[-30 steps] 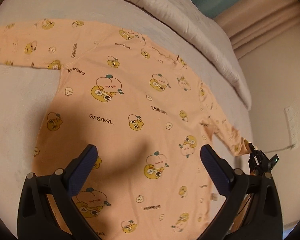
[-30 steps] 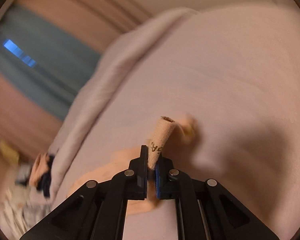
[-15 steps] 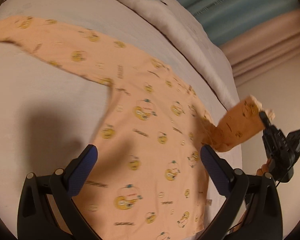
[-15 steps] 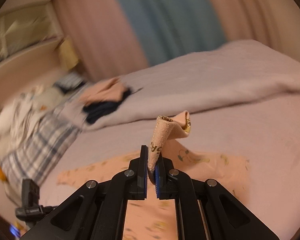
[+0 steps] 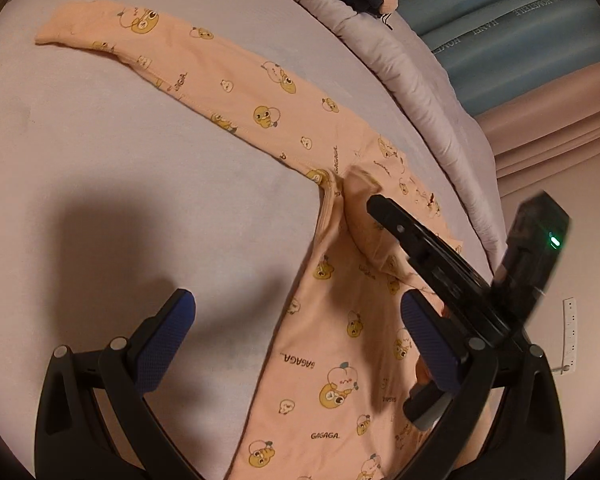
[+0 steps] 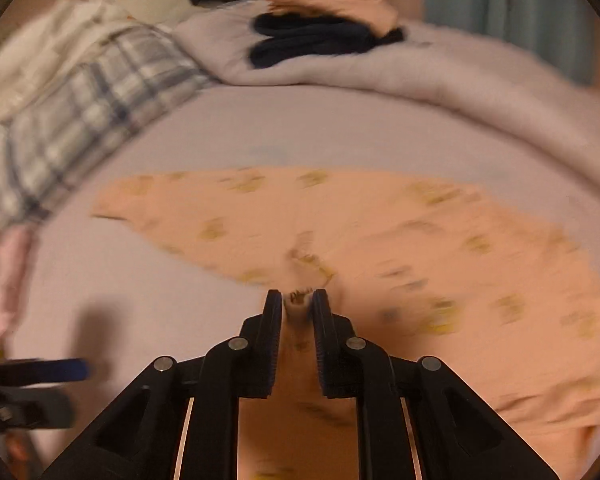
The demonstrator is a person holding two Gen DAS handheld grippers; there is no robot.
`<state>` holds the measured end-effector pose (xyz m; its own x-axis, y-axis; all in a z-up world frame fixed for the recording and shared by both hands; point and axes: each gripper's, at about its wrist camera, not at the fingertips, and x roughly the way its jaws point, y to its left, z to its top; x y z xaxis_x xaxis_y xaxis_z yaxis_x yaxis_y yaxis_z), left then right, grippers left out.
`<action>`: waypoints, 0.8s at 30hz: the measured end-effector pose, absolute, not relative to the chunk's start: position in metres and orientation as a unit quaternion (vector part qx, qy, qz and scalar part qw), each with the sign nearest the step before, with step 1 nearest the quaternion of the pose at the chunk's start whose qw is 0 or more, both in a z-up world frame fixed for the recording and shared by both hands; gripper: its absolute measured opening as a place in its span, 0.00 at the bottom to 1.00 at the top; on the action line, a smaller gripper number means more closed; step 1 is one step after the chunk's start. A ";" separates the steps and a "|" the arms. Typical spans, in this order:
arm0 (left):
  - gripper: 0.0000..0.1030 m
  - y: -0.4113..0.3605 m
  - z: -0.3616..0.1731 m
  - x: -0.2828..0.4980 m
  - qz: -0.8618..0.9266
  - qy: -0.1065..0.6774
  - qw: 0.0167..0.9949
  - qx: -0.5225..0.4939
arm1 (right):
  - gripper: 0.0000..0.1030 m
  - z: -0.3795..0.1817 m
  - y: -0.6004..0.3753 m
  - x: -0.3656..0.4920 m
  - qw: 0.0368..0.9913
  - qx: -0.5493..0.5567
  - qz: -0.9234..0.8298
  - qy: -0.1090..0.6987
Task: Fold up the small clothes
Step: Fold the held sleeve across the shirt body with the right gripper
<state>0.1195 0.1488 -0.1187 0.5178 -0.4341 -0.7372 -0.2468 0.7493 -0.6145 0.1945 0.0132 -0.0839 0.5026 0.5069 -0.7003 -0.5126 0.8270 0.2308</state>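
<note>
An orange long-sleeved shirt with cartoon prints lies flat on the bed sheet. One sleeve stretches out to the upper left. The other sleeve is folded across the body, and its cuff lies near the far armpit. My right gripper is low over the shirt and its jaws are opening, with the cuff still between the tips. From the left wrist it shows as a black arm reaching in from the right. My left gripper stands wide open over the shirt's side edge, holding nothing.
A rolled grey duvet runs along the far side of the bed, with dark blue and orange clothes piled on it. Plaid bedding lies at the far left. A wall socket is on the right.
My right gripper carried the sleeve cuff up and across the shirt body to the far armpit, came down, and its jaws parted. The left gripper slid sideways toward the shirt's edge.
</note>
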 end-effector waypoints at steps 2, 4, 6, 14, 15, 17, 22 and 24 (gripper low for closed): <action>1.00 0.141 -0.117 0.127 -0.069 0.487 0.798 -0.349 | 0.38 -0.066 -0.005 0.187 0.873 0.028 0.305 0.380; 1.00 0.132 -0.111 0.133 -0.089 0.480 0.801 -0.346 | 0.55 -0.055 -0.032 0.181 0.873 0.075 0.319 0.361; 1.00 0.121 -0.106 0.141 -0.105 0.472 0.807 -0.339 | 0.60 -0.045 -0.073 0.172 0.881 0.103 0.313 0.339; 0.99 0.063 -0.099 0.203 -0.176 0.449 0.809 -0.337 | 0.54 -0.084 -0.178 0.179 0.903 0.131 0.164 0.375; 0.99 0.059 -0.100 0.209 -0.184 0.447 0.807 -0.340 | 0.46 -0.088 -0.181 0.180 0.904 0.122 0.156 0.378; 0.99 0.052 -0.106 0.221 -0.192 0.448 0.802 -0.345 | 0.37 -0.098 -0.185 0.186 0.905 0.089 0.133 0.395; 0.99 0.054 -0.130 0.232 -0.165 0.479 0.795 -0.334 | 0.07 -0.133 -0.203 0.200 0.890 -0.001 0.049 0.453; 0.99 0.059 -0.138 0.231 -0.153 0.487 0.793 -0.332 | 0.00 -0.128 -0.211 0.199 0.891 -0.001 0.015 0.455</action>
<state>0.2309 0.0586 -0.1381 0.4796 -0.5662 -0.6704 -0.0805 0.7324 -0.6761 0.1988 -0.2107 -0.1283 0.5861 0.0254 -0.8098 -0.0277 0.9996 0.0113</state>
